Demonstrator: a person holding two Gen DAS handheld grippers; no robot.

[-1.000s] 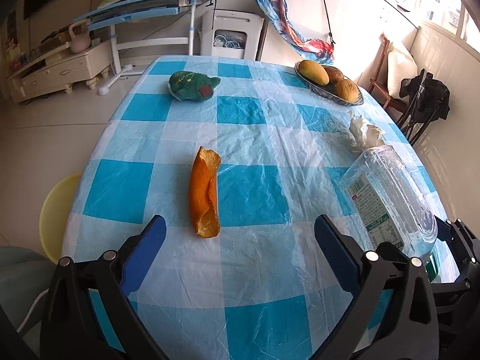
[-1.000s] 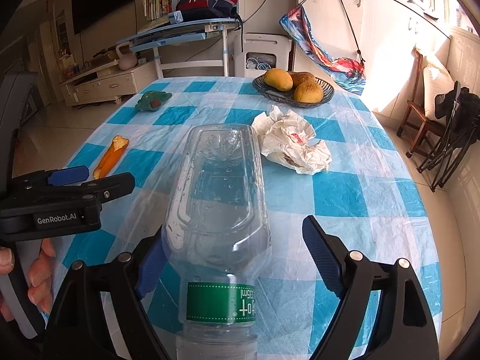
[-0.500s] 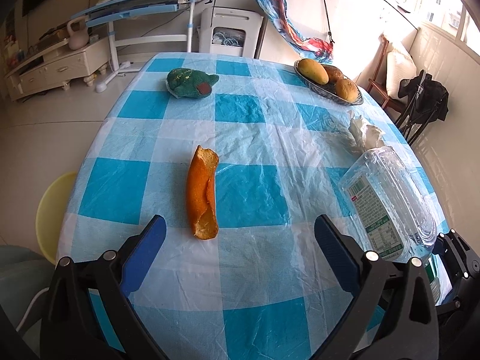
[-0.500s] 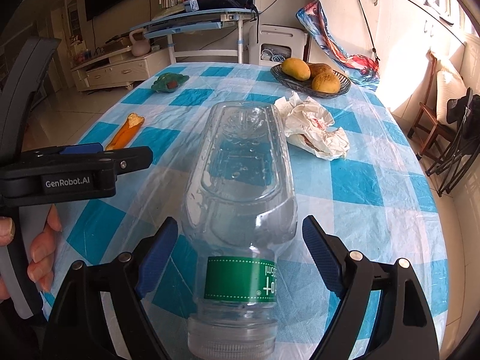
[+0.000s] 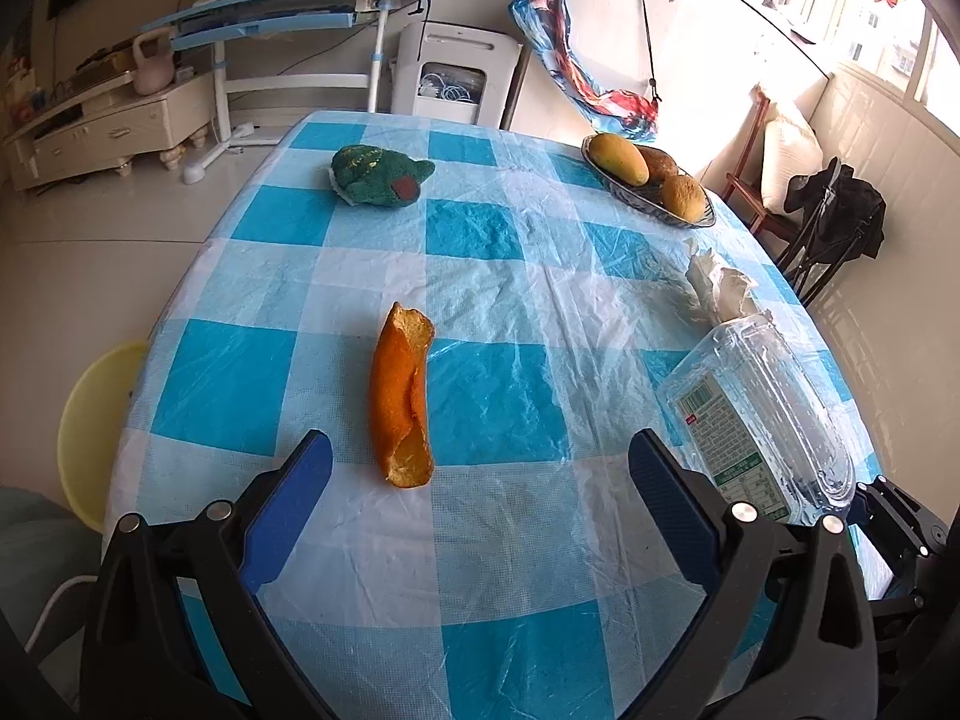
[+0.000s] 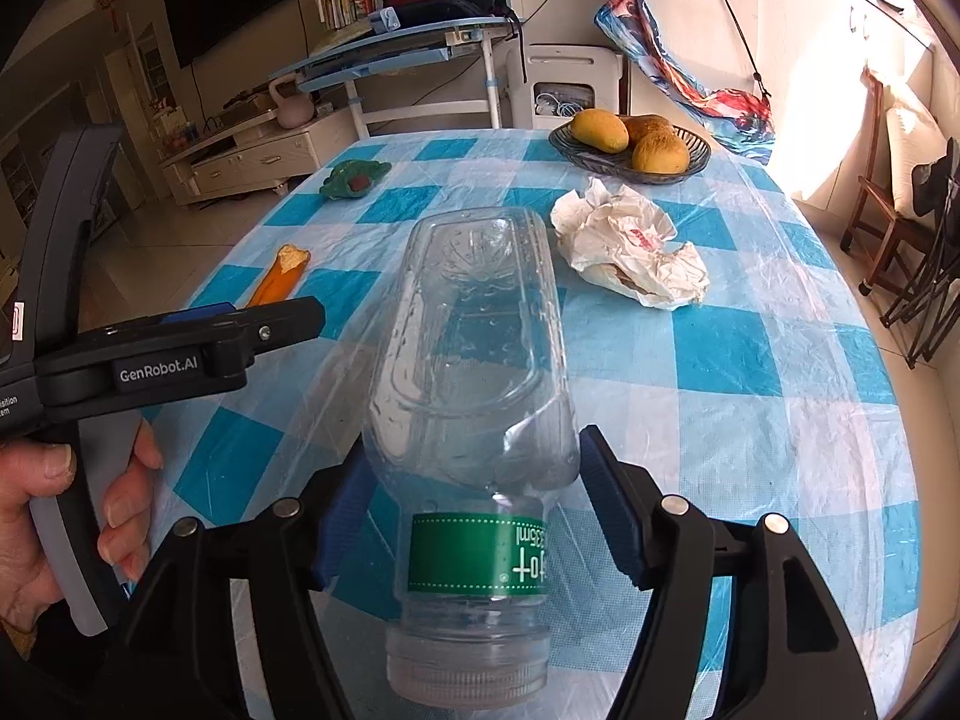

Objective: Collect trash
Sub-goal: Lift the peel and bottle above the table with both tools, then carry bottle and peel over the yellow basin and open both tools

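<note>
- Bottle (image 6: pixel 474 360) first: the clear plastic one lies on its side on the checked tablecloth (image 6: pixel 750 360), cap end toward us, base pointing away across the table.
- Our right gripper (image 6: pixel 471 498) has closed in on it; both blue pads (image 6: pixel 345 516) touch the bottle's shoulder just above the green label band, so we count it as pinched.
- Our left gripper (image 5: pixel 474 492) stands spread wide over the near part of the table, nothing between its pads.
- Orange peel (image 5: pixel 401 396) lies just ahead of the left gripper, a long curled strip, its near end between the two fingertips but touching neither.
- Crumpled white paper (image 6: pixel 630 252) sits beyond the bottle and to its right, near but apart from it.
- Farther back we see a dark bowl (image 6: pixel 630 165) with three yellow-brown fruits, close to the table's far right edge.
- A green plush toy (image 5: pixel 378 177) rests near the far left edge, well apart from the peel.
- In the right wrist view our left hand (image 6: pixel 54 516) grips the left tool's handle beside the table.
- A yellow stool (image 5: pixel 96 426) stands on the floor to the left of the table.
</note>
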